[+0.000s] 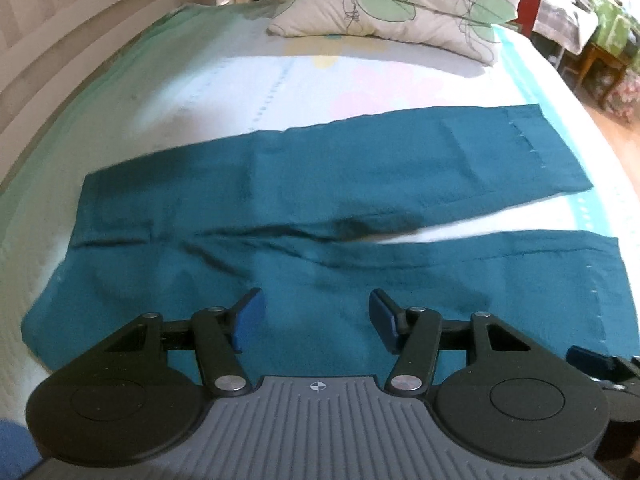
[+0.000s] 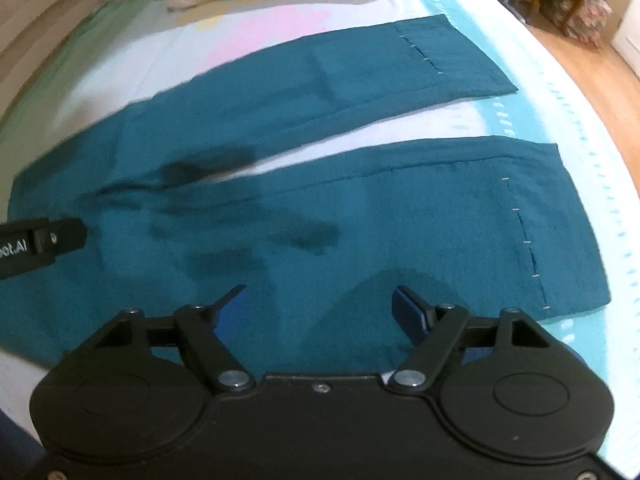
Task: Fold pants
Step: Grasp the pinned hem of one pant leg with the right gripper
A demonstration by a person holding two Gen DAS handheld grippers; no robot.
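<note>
Teal pants lie flat on the bed, waist to the left, two legs spread apart to the right; they also show in the right wrist view. My left gripper is open and empty, hovering over the near side of the pants near the waist. My right gripper is open and empty over the near leg. The right gripper's edge shows in the left wrist view; the left gripper's body shows in the right wrist view.
The bed sheet is pale with a turquoise border. Two leaf-print pillows lie at the head. A wooden headboard runs on the left. The bed's right edge drops to a wooden floor with furniture beyond.
</note>
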